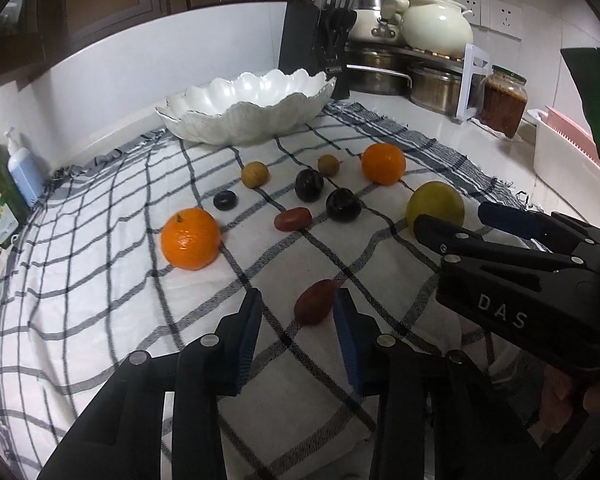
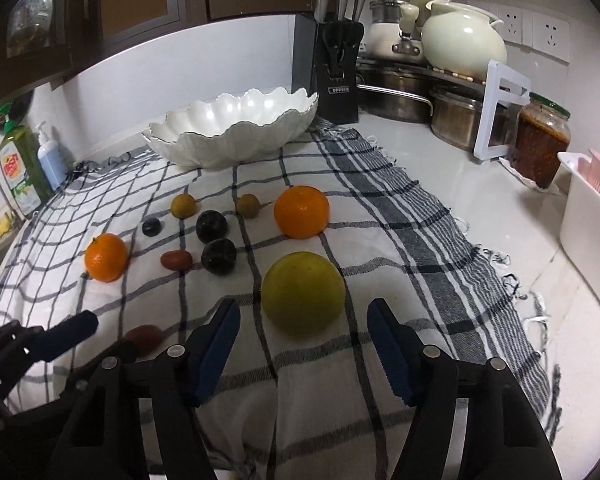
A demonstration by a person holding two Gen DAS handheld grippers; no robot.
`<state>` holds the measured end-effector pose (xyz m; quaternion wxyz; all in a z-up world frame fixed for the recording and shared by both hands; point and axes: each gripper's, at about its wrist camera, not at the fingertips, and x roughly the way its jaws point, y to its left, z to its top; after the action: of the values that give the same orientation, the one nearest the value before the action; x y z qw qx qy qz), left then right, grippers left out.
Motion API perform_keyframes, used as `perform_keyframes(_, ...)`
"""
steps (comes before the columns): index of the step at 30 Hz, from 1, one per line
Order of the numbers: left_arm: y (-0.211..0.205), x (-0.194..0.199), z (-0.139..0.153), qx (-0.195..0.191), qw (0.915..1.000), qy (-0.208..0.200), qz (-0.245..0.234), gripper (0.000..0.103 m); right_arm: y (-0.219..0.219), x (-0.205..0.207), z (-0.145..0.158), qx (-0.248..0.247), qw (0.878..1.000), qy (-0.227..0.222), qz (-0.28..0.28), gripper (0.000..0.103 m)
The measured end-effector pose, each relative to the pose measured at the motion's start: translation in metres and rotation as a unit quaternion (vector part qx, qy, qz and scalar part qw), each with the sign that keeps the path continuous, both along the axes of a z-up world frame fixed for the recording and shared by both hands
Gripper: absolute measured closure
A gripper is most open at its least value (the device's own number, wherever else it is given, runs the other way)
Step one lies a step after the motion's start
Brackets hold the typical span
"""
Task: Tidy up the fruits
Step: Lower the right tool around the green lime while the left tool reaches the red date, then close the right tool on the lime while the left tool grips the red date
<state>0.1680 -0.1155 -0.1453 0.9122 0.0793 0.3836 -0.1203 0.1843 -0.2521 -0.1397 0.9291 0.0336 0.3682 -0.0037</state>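
A checked cloth (image 2: 380,208) covers the counter, with a white scalloped bowl (image 2: 236,128) standing at its far edge. Behind it are a black knife block (image 2: 338,76), steel pots (image 2: 400,92), a cream pot (image 2: 464,40) and a jar of red sauce (image 2: 540,144); a green soap bottle (image 2: 20,168) and a blue pump bottle (image 2: 52,160) stand off to the left.

The left gripper (image 1: 296,320) reaches low over the near cloth, its fingers apart and holding nothing, with a reddish oval fruit (image 1: 314,302) lying between the tips; whether either pad touches it I cannot tell. The right gripper (image 2: 304,344) sits just beside it, fingers spread wide and empty, with a large yellow-green fruit (image 2: 303,294) just ahead of the gap.

On the cloth I count two oranges, one at the left (image 2: 106,257) and one further back (image 2: 301,211), two dark plums (image 2: 212,226) (image 2: 219,256), one small dark fruit (image 2: 151,226), two small tan fruits (image 2: 184,205) (image 2: 247,205), and a second reddish oval (image 2: 176,259) among them. The bowl looks empty from here.
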Motion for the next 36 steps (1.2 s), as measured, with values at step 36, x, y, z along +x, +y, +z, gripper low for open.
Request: perform_keyframes(36, -0.003, 0.001, -0.012, -0.020, 0.9989, 0.033, -0.028, 0.085, 0.007, 0.001, -0.004, 0.019, 1.000, 0.016, 0.000, 0.053)
